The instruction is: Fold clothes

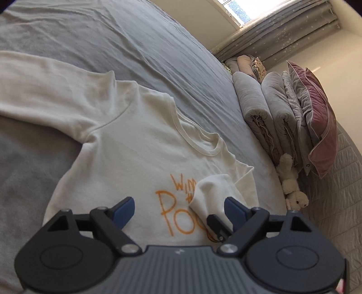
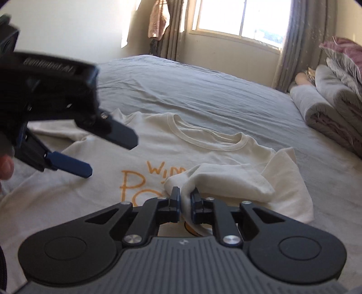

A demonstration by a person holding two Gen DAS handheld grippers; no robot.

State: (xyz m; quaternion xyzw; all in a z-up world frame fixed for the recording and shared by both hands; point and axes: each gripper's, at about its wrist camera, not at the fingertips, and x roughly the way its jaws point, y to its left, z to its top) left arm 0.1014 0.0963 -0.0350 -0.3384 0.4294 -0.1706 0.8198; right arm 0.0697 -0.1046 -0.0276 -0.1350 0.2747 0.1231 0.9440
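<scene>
Right wrist view: right tongs [image 2: 185,199] clench the shirt [image 2: 158,144] sleeve [image 2: 226,181]; left tongs [image 1: 178,208] spread wide above the bed [image 2: 203,90].

Daylight pours through the window [image 2: 237,18], blown out white; the bed [image 2: 203,90] is softly lit. Fisheye bends the edges, and the left gripper [image 2: 108,153] is blurred.

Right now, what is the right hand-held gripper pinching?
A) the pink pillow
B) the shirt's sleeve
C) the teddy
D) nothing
B: the right hand-held gripper is shut on the white sleeve, folded over the shirt; the left hand-held gripper is open.
</scene>
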